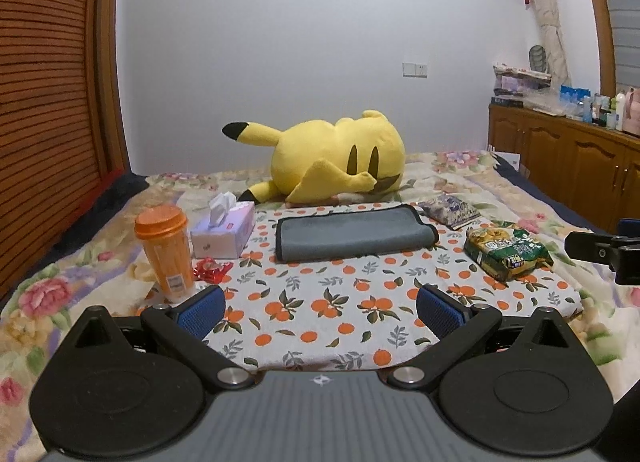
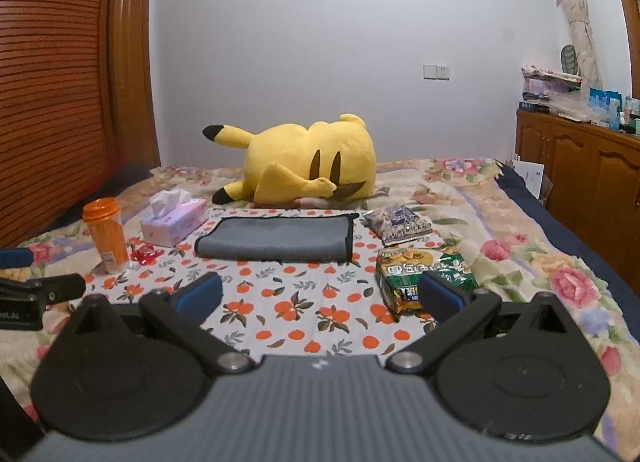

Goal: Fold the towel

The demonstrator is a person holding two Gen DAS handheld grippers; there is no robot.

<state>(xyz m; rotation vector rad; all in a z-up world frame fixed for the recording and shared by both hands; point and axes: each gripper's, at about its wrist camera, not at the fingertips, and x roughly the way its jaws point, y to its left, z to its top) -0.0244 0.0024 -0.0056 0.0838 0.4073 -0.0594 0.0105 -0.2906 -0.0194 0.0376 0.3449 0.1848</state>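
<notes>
Lying folded, one towel (image 1: 354, 234), two grippers (jaws apart)

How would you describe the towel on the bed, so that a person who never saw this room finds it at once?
Look at the big yellow plush toy lying on the bed. Just in front of it, on the cloth printed with oranges, lies the grey towel, between the tissue box and the snack packets. It is the only plain, flat, dark-edged fabric there; everything around it is colourful or boxed.
</notes>
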